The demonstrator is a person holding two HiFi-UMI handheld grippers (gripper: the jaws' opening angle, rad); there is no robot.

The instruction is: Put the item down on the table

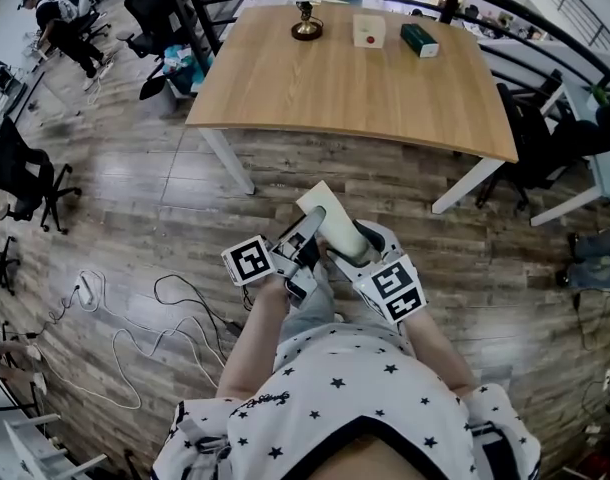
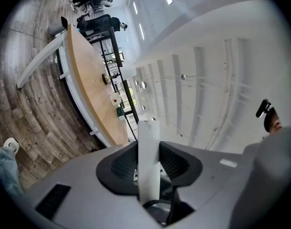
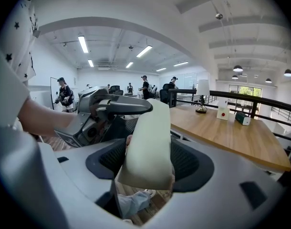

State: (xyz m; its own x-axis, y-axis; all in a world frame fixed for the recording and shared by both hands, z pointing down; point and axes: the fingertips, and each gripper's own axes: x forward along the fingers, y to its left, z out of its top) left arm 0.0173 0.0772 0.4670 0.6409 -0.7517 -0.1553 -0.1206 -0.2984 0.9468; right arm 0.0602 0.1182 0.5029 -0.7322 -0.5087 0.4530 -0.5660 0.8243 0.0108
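Observation:
The item (image 1: 325, 215) is a flat, pale cream packet held in the air in front of the person's body, well short of the wooden table (image 1: 285, 88). My left gripper (image 1: 303, 246) has its jaws on the packet's two broad faces. In the left gripper view the packet (image 2: 149, 161) shows edge-on between the pads. My right gripper (image 1: 357, 253) grips it by its side edges. In the right gripper view its broad face (image 3: 148, 147) fills the gap between the jaws, and the left gripper's finger (image 3: 121, 106) lies over its top corner.
On the table's far side stand a lamp base (image 1: 306, 30), a white box with a red dot (image 1: 369, 31) and a dark green box (image 1: 419, 39). Office chairs (image 1: 25, 183) and loose cables (image 1: 135, 318) are on the wood floor at the left. A railing (image 1: 545, 28) runs behind the table.

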